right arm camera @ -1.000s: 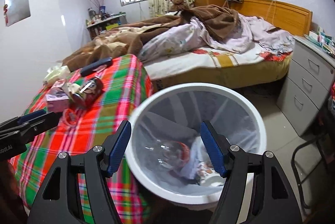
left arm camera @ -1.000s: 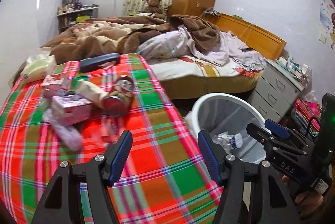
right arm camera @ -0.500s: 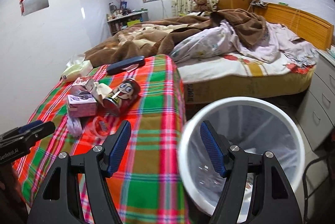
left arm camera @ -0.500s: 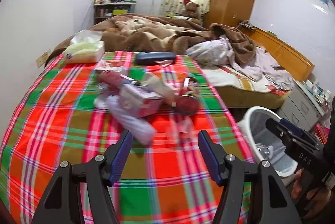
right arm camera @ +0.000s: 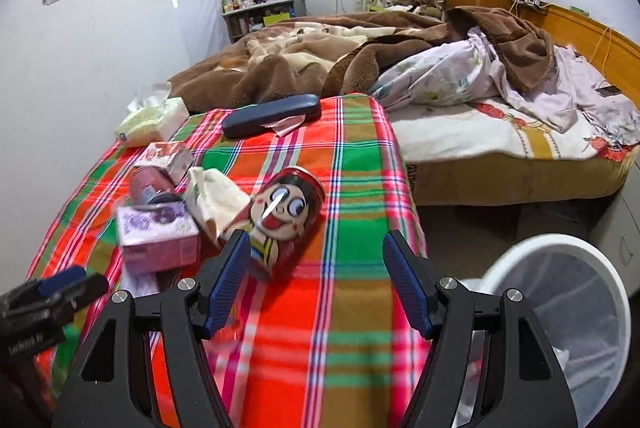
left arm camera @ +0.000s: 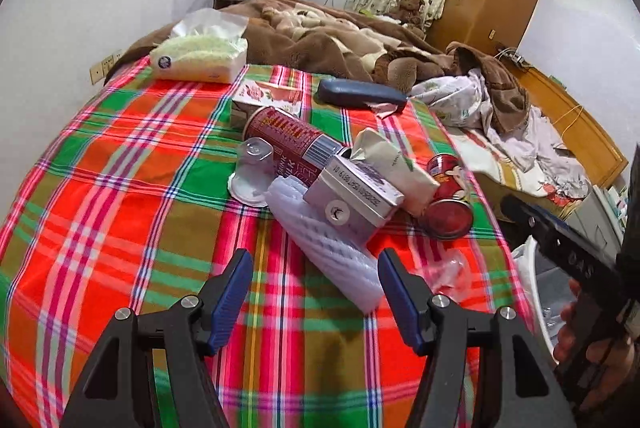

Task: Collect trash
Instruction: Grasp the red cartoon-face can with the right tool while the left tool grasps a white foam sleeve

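A heap of trash lies on the plaid-covered table [left arm camera: 120,211]: a white foam sleeve [left arm camera: 324,248], a purple carton [left arm camera: 356,191], a dark red can [left arm camera: 288,135], a clear plastic cup [left arm camera: 252,167], a crumpled paper bag [left arm camera: 392,163] and a red cartoon can [right arm camera: 286,224]. My left gripper [left arm camera: 314,292] is open and empty, just short of the foam sleeve. My right gripper [right arm camera: 314,280] is open and empty, its left finger [right arm camera: 228,280] close to the cartoon can. The white trash bin [right arm camera: 560,308] stands on the floor to the right of the table.
A tissue pack [left arm camera: 200,55], a small red-and-white box [left arm camera: 268,95] and a dark blue case [left arm camera: 360,93] lie at the table's far side. Behind is an unmade bed [right arm camera: 480,99] with brown blankets. Grey drawers [right arm camera: 624,228] stand behind the bin.
Both grippers have swung left, away from the bin and over the table toward the trash heap. The bin has slid to the right edge of both views. Jaws have stayed as they were.
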`<state>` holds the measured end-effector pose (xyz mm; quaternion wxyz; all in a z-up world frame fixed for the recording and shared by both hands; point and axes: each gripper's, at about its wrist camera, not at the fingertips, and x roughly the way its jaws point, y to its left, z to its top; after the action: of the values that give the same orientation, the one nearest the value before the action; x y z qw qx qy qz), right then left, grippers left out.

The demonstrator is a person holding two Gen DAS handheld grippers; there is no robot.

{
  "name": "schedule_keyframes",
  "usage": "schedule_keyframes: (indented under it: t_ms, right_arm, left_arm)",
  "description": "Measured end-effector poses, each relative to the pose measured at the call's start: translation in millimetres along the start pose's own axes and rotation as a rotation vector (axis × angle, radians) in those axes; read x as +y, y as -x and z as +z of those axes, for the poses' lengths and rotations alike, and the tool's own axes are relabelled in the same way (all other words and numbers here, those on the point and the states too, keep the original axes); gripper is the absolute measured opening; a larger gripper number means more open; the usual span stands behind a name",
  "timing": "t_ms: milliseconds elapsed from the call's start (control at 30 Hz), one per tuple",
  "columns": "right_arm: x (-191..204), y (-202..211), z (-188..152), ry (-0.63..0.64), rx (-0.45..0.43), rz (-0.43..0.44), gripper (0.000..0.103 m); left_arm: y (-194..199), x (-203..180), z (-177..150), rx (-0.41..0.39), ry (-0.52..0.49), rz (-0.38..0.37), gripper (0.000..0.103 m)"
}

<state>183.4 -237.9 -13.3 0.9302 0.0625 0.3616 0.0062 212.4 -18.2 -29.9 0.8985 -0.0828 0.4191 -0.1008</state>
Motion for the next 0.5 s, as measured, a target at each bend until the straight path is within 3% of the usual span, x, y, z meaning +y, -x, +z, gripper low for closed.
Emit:
schedule_keyframes:
  t_ms: [333, 500]
  right_arm:
    - [9.8, -31.6, 15.9, 0.0, 0.055, 0.009, 0.07]
    - [11.5, -45.5, 21.3, -0.004, 0.08, 0.012, 0.07]
  left_arm:
    - [-36.8, -2.7, 8.8, 0.058, 0.01, -0.027, 0.065]
    - [-49.9, -2.7, 13.4, 0.082, 0.012, -0.004, 0.065]
